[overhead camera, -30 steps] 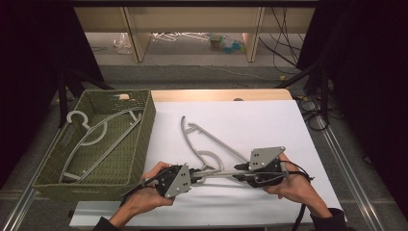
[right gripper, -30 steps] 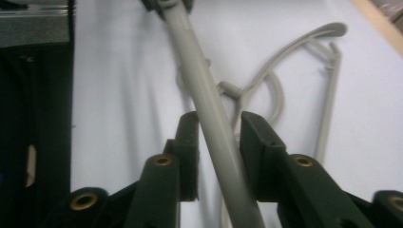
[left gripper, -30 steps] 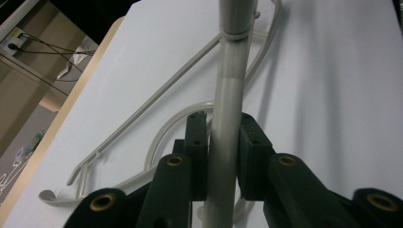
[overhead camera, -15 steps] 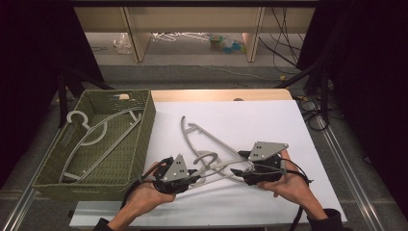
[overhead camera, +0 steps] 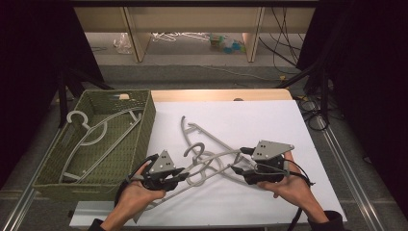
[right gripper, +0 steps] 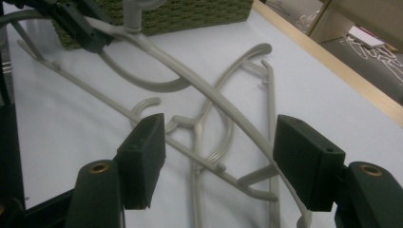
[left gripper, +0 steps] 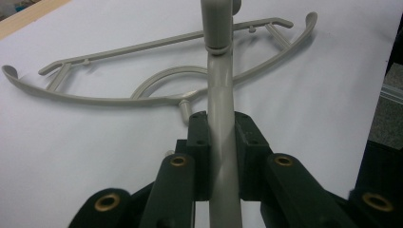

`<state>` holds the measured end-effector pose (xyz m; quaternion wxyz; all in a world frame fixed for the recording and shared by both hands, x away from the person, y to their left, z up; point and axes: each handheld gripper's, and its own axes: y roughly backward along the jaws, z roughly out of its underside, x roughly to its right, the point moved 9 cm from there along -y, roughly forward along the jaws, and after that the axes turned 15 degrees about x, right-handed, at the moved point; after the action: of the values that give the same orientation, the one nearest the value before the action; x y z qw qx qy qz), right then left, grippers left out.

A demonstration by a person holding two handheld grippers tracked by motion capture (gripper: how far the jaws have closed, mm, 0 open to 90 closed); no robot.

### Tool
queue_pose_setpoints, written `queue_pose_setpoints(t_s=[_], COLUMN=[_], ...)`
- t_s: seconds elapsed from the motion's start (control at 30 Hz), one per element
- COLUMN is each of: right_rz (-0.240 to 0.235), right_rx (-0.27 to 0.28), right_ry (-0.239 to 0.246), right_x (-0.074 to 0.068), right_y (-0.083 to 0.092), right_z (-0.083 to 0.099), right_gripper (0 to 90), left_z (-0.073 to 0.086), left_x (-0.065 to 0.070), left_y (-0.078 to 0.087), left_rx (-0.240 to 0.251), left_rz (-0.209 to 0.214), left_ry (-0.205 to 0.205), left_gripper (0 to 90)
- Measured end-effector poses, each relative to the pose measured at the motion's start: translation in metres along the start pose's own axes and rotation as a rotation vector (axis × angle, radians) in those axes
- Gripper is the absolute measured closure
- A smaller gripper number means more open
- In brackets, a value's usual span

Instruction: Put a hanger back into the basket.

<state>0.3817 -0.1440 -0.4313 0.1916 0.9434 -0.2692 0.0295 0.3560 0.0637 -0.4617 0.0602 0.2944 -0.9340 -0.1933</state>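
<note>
Hanger one (overhead camera: 211, 161), a grey plastic coat hanger, is pinched at its arm by the left gripper (left gripper: 221, 142), whose pads press together on it, raising it clear of hanger two (left gripper: 157, 71), which lies flat on the white table sheet (overhead camera: 269, 120). Right gripper (right gripper: 218, 156) jaws have just been opening; they stand spread, with hanger one's far end between them, unpressed. Left of the sheet, a green woven basket (overhead camera: 146, 120) holds another hanger (overhead camera: 91, 132), evidently the collecting place. No brand, label or writing is legible.

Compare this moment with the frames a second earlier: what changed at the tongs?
The right tongs have just opened and let go of the upper hanger. The left tongs keep their clamp on its arm and have lifted it slightly. The lower hanger and the basket stayed put.
</note>
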Motion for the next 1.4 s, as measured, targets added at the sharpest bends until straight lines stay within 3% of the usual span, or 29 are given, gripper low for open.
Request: queue_pose_setpoints(t_s=[0.23, 0.37, 0.6, 0.67, 0.83, 1.0, 1.17, 1.27, 1.4], right_rz=[-0.033, -0.039, -0.032, -0.039, -0.045, -0.048, -0.044, -0.046, -0.042], right_rx=[0.012, 0.023, -0.001, -0.010, -0.021, -0.016, -0.013, -0.015, -0.020], right_ry=[-0.036, -0.053, -0.074, -0.080, -0.079, -0.077, -0.077, -0.079, -0.083], right_x=[-0.009, -0.013, -0.014, -0.015, -0.017, -0.017, -0.017, -0.016, -0.016], right_y=[0.004, 0.007, 0.005, 0.005, 0.004, 0.002, 0.002, 0.003, 0.003], right_z=[0.007, 0.012, 0.024, 0.026, 0.030, 0.030, 0.029, 0.029, 0.030], right_gripper=[36.2, 33.9, 29.6, 29.5, 29.6, 29.6, 29.6, 29.3, 28.5], left_z=[-0.010, -0.017, -0.032, -0.039, -0.064, -0.086, -0.100, -0.098, -0.089], left_x=[-0.008, -0.013, -0.023, -0.025, -0.034, -0.044, -0.068, -0.089, -0.114], left_y=[0.012, 0.021, 0.035, 0.040, 0.067, 0.096, 0.122, 0.133, 0.141], left_rx=[0.026, 0.055, 0.112, 0.133, 0.197, 0.229, 0.244, 0.232, 0.203], left_rz=[-0.026, -0.039, -0.074, -0.078, -0.090, -0.108, -0.180, -0.226, -0.273], left_ry=[0.018, 0.052, 0.112, 0.111, 0.117, 0.131, 0.068, 0.056, 0.079], left_gripper=[78.8, 78.8, 78.8, 78.8, 78.8, 78.8, 78.8, 78.8, 78.8])
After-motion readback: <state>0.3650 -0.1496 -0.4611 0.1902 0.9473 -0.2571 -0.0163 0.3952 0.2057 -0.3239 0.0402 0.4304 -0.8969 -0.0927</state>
